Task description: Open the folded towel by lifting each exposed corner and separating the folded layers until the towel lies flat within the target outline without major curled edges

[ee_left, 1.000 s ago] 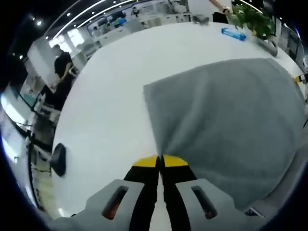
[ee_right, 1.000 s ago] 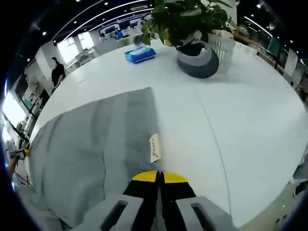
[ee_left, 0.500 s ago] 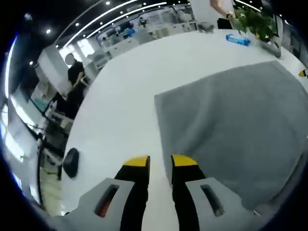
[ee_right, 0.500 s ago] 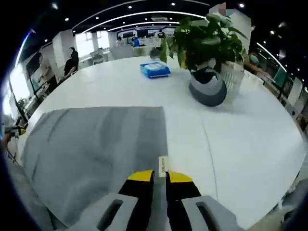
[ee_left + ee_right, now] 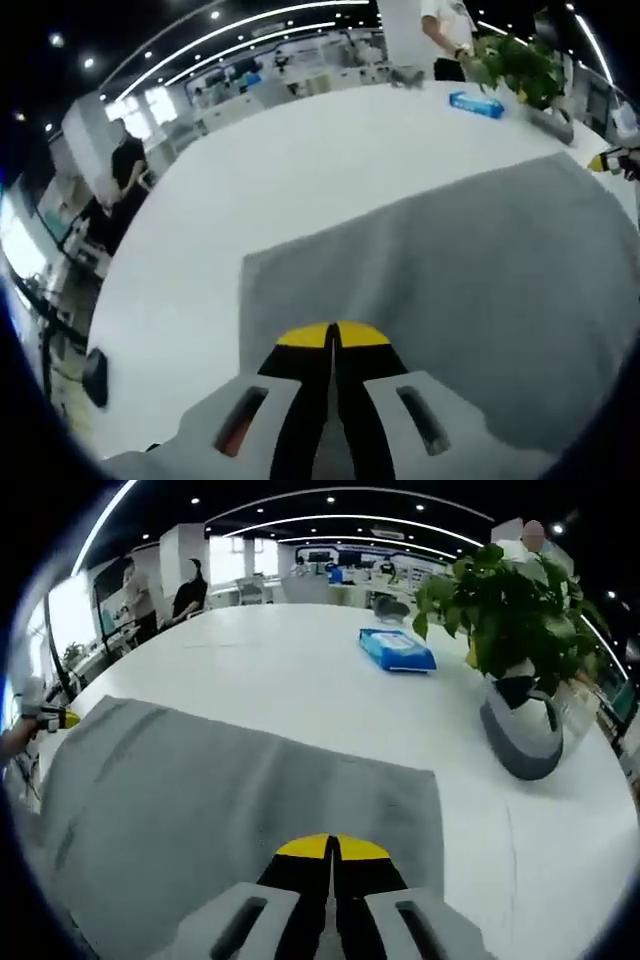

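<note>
Both hand-held grippers, left point(image 5: 333, 335) and right point(image 5: 332, 845), are pinched closed on near edges of the grey towel point(image 5: 470, 270) spread on the white worktop point(image 5: 270, 170); uneven pulling could curl an edge

the towel point(image 5: 470, 290) runs off the left gripper view's right edge.

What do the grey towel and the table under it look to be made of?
Towel: soft woven cloth, probably terry or microfibre; matte, with a fuzzy nap and faint darker bands. Table: smooth, hard white top, likely laminate or painted board, with a dull sheen; its exact material cannot be told.
</note>
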Motion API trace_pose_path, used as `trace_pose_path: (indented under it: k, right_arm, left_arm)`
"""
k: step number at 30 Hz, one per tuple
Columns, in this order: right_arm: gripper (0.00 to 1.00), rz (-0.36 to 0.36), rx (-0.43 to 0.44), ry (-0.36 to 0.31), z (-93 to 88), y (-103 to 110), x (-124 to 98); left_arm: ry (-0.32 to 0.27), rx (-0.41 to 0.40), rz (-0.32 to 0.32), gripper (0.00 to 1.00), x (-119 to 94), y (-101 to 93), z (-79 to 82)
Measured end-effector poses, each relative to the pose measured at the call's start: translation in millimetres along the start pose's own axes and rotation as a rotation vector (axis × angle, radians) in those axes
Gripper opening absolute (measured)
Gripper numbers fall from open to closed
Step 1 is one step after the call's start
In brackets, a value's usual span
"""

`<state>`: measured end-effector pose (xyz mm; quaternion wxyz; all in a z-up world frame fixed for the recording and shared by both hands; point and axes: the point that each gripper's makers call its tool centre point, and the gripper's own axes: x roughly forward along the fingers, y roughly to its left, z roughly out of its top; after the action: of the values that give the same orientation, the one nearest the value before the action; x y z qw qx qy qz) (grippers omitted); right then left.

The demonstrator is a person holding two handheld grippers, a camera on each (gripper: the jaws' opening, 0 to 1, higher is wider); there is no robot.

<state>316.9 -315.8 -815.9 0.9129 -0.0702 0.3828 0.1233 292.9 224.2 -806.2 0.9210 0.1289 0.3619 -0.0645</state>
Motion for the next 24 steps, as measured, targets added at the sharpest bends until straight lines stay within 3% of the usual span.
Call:
trace_pose_path:
  k: [3, 4, 7, 8, 10, 14, 20, 24]
  right_arm:
    - [0.00, -0.036, 0.037, 0.052, -3.7, -11.1, 16.4]
    - [0.00, -0.033, 0.040, 0.060, -4.9, -12.1, 19.1]
    - [0.00, -0.044, 0.036, 0.085, -10.2, -11.1, 21.4]
    - [0.00, -0.042, 0.034, 0.088, -11.4, -11.0, 23.0]
    - [0.00, -0.040, 0.034, 0.101, -14.9, -9.6, 25.4]
    - [0.00, -0.053, 0.029, 0.071, -8.9, -11.8, 26.2]
    - [0.00, -0.065, 0.014, 0.090, 2.0, -13.7, 36.3]
    - [0.00, -0.071, 0.024, 0.082, 11.6, -15.5, 44.7]
  left_arm:
    - [0.029, -0.036, -0.003, 0.00, 18.2, 7.0, -2.8]
    - [0.064, -0.006, 0.012, 0.00, 20.9, 11.2, -7.6]
    - [0.088, 0.080, 0.014, 0.00, 29.1, 16.0, -11.8]
    - [0.060, 0.071, 0.016, 0.00, 29.1, 16.8, -7.4]
    - [0.072, 0.083, 0.014, 0.00, 31.6, 19.4, -5.4]
    - [0.061, 0.210, 0.000, 0.00, 35.9, 22.4, -0.2]
    - [0.020, 0.112, 0.009, 0.00, 44.1, 35.6, 4.6]
    - [0.013, 0.144, 0.016, 0.00, 49.2, 39.6, 8.7]
